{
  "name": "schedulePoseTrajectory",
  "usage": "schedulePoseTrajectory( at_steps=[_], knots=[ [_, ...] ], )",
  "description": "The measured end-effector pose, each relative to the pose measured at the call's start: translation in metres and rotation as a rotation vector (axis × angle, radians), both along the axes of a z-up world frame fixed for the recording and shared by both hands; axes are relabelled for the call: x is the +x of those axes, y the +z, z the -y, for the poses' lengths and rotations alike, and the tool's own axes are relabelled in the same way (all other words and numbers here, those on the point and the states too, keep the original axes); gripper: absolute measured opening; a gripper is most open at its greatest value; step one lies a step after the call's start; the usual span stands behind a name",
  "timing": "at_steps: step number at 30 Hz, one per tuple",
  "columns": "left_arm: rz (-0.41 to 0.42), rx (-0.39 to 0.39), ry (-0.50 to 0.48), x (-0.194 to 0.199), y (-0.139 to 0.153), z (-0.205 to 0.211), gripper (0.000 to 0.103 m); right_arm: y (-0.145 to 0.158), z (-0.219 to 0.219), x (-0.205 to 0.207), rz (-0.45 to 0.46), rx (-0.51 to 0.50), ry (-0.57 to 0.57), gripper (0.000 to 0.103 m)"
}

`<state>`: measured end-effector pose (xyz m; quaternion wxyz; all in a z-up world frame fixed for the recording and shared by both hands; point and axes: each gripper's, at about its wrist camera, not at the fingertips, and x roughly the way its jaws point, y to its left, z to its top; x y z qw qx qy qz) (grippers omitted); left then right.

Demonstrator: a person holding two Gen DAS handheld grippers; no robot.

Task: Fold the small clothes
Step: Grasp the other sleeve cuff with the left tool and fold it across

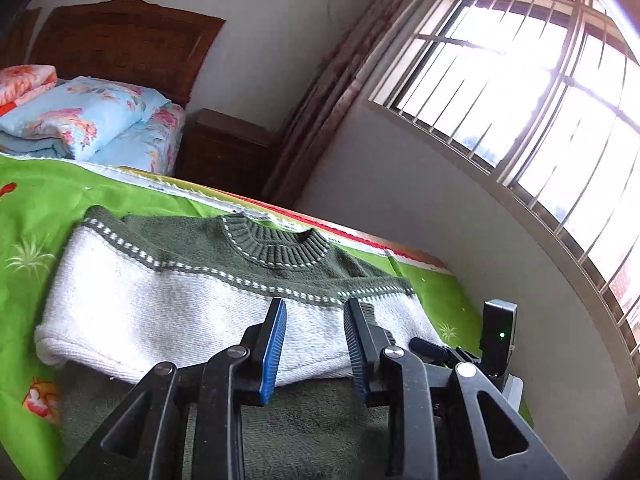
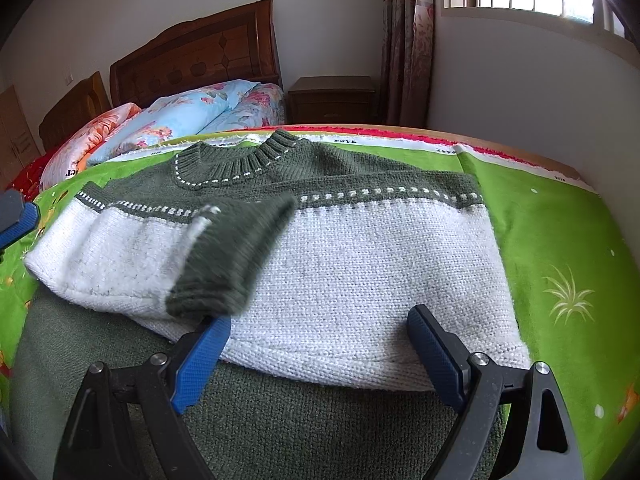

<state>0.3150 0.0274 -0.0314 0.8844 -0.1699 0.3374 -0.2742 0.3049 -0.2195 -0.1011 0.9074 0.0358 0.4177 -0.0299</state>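
On inspection, the left gripper (image 1: 315, 344) stood over the near edge of the sweater (image 2: 360, 256), its blue pads parted with a plain gap between them and nothing held; the white hem showed through the gap, apart from both pads. The sweater lay flat on a green printed sheet (image 2: 560, 240) spread over the table, neck band (image 2: 240, 160) toward the far side and the dark green lower part toward the near side. At left in the right-wrist view, one sleeve (image 2: 224, 256) was found already turned inward across the white chest panel, its green cuff resting near the hem fold; it appeared blurred, so whether it had settled could not be confirmed. The white section also seemed doubled over the dark green lower part, forming a raised fold line along the near side. To the right, the right gripper (image 2: 320, 360) was spread wide and empty, one pad just beside the cuff, the other over the white knit. In the inspector's judgement the fold was under way: one sleeve in, the right side and the final halving outstanding. Pillows (image 2: 180, 120) and a headboard (image 2: 200, 56) lay beyond.
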Motion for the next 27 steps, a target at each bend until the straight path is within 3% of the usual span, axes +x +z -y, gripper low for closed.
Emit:
schedulePoseTrajectory(
  at_steps=[5, 10, 13, 16, 18, 22, 27],
  knots=[
    [-0.001, -0.051, 0.293, -0.017, -0.023, -0.064, 0.030, 0.001, 0.001, -0.001, 0.005, 0.013, 0.003, 0.103],
    [-0.030, -0.184, 0.496, -0.027, -0.051, -0.114, 0.030, 0.001, 0.001, -0.002, 0.012, 0.024, 0.011, 0.103],
    [-0.054, -0.193, 0.627, -0.031, -0.059, -0.136, 0.030, 0.002, 0.003, -0.004, 0.025, 0.035, 0.003, 0.103],
    [-0.090, -0.197, 0.697, -0.032, -0.065, -0.148, 0.030, 0.005, 0.010, -0.009, 0.056, 0.067, -0.022, 0.103],
    [-0.099, -0.199, 0.693, -0.031, -0.068, -0.150, 0.030, 0.009, 0.021, -0.015, 0.099, 0.126, -0.044, 0.103],
    [-0.110, -0.109, 0.671, -0.024, -0.067, -0.137, 0.030, 0.021, 0.058, -0.040, 0.263, 0.347, -0.086, 0.103],
    [-0.117, -0.042, 0.654, -0.022, -0.067, -0.128, 0.031, 0.017, 0.085, -0.059, 0.301, 0.625, -0.105, 0.103]
  ],
)
